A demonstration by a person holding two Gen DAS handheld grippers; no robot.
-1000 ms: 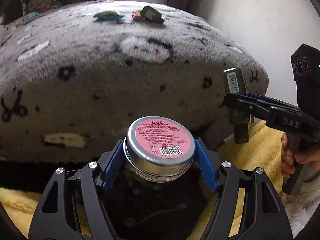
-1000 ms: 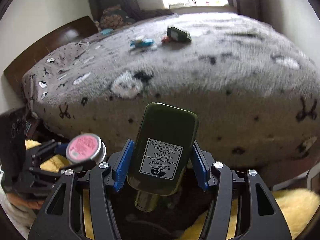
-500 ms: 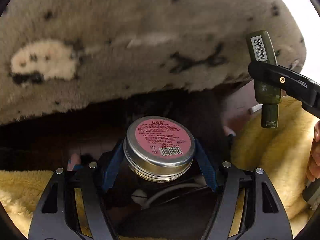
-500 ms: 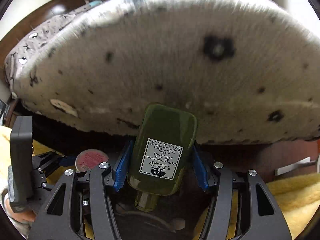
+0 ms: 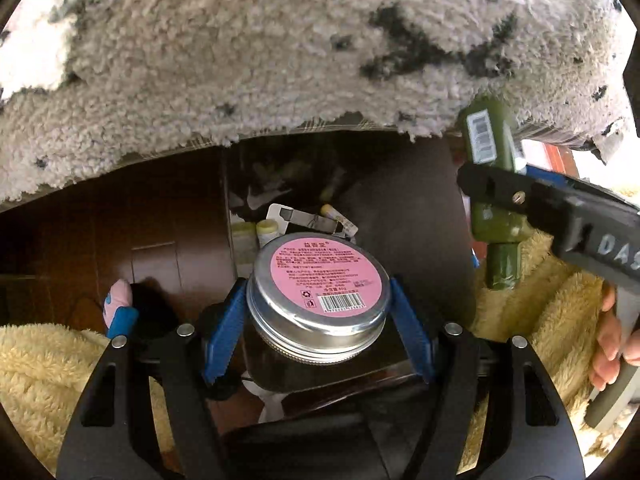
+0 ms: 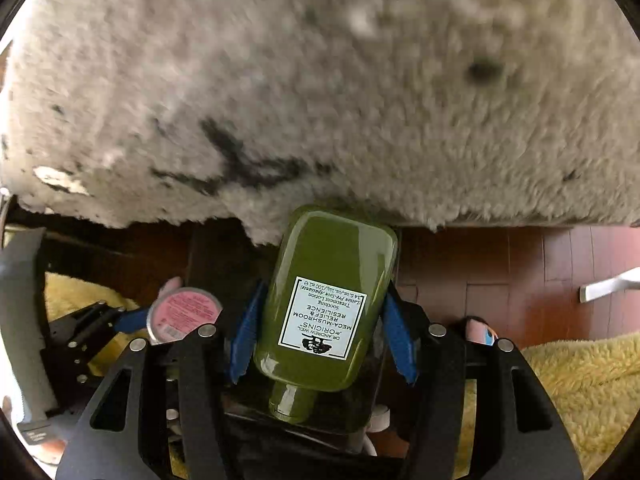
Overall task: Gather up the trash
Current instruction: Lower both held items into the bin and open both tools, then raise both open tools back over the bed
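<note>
A round metal tin [image 5: 318,292] with a pink barcode label sits between the blue pads of my left gripper [image 5: 318,300], which is shut on it. It hangs over a dark lined bin [image 5: 420,232] that holds small bottles and a white tag. My right gripper [image 6: 325,292] is shut on a green lotion bottle [image 6: 332,280], white label up and cap towards the camera. In the left wrist view the green bottle [image 5: 490,148] hangs cap down in the right gripper [image 5: 494,192] beside the bin. The right wrist view shows the tin [image 6: 184,314] at lower left.
A fluffy grey-white bed cover [image 5: 280,48] with black marks overhangs the top of both views. Yellow fleece [image 6: 580,392] lies at both lower sides. Red-brown wooden floor [image 6: 500,264] shows to the right, with a white object [image 6: 608,284] on it. A pink slipper toe [image 5: 118,300] is near the bin.
Both grippers have sunk from the bed's top level to below its hanging edge and tipped downward. The bed top has left view; the bin's inside now shows. Both grips are unchanged.
</note>
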